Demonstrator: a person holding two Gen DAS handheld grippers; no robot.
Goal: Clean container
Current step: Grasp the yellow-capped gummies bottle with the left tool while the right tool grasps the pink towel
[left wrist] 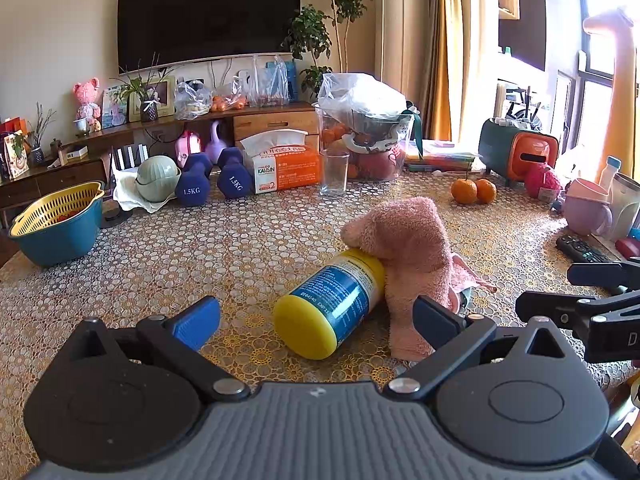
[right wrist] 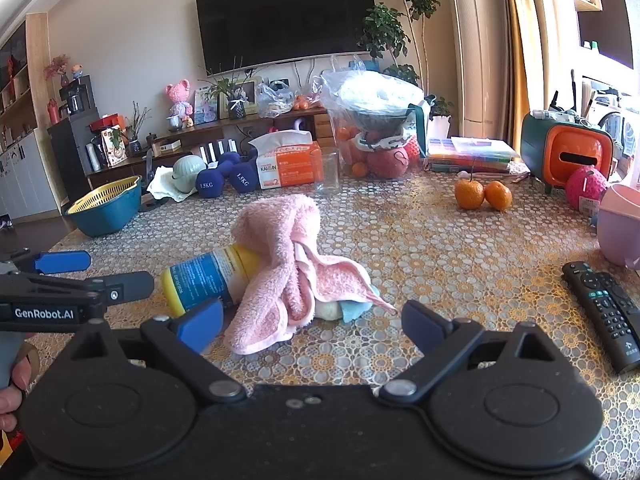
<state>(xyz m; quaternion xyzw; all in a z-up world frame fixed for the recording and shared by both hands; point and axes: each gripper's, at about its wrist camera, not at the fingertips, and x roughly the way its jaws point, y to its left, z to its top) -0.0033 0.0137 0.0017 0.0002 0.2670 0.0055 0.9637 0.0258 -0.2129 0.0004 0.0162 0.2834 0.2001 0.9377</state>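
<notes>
A yellow bottle (left wrist: 332, 304) with a blue label and yellow cap lies on its side on the patterned table (left wrist: 224, 248), cap towards me. A pink towel (left wrist: 408, 248) is draped over its far end. My left gripper (left wrist: 316, 320) is open, its blue pads either side of the cap, not touching it. In the right wrist view the bottle (right wrist: 208, 276) lies left of the crumpled towel (right wrist: 280, 248). My right gripper (right wrist: 314, 320) is open just short of the towel's near edge. The left gripper (right wrist: 100, 272) shows at the left, open.
A white and blue object (right wrist: 340, 310) peeks from under the towel. A remote (right wrist: 604, 312) and a pink cup (right wrist: 620, 224) are at the right. Two oranges (right wrist: 482, 194), a glass (left wrist: 334, 172), dumbbells (left wrist: 212, 184), a tissue box (left wrist: 286, 164) and a blue bowl (left wrist: 56, 232) line the far side.
</notes>
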